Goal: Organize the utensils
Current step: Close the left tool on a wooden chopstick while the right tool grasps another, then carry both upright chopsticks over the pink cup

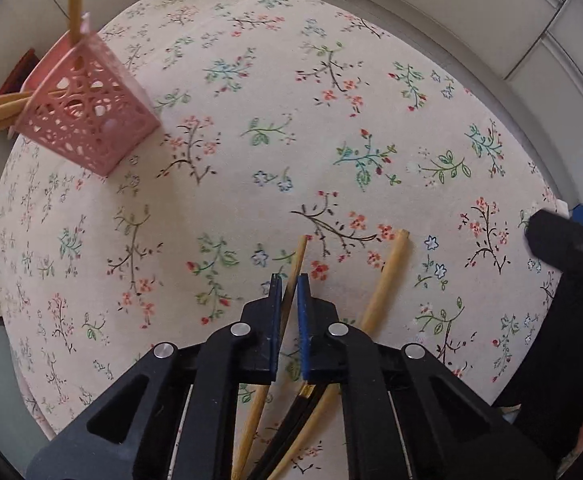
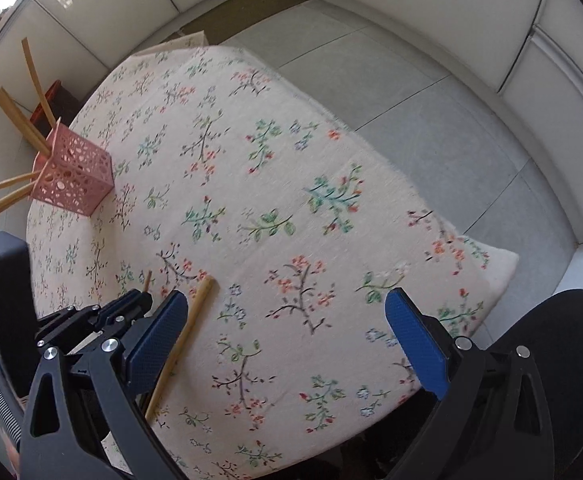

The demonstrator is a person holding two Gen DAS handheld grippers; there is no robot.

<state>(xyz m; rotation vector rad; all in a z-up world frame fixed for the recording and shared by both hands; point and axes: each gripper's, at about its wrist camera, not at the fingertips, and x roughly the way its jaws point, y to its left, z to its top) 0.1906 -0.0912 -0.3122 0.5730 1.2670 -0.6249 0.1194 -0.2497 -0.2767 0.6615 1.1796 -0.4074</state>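
My left gripper [image 1: 289, 282] is shut on a thin wooden chopstick [image 1: 300, 252] low over the table; its tip pokes out past the blue pads. A second, thicker chopstick [image 1: 387, 272] lies on the floral cloth just right of it, also in the right wrist view [image 2: 195, 320]. A dark utensil lies under the left gripper. The pink lattice holder [image 1: 91, 116] stands at the far left with several chopsticks in it; it also shows in the right wrist view [image 2: 73, 174]. My right gripper [image 2: 287, 332] is open and empty above the near table edge, right of the left gripper [image 2: 131, 308].
The table has a floral cloth [image 1: 291, 120] and drops off to grey floor [image 2: 411, 80] on the right. A black chair [image 2: 563, 360] stands at the near right. White wall panels ring the room.
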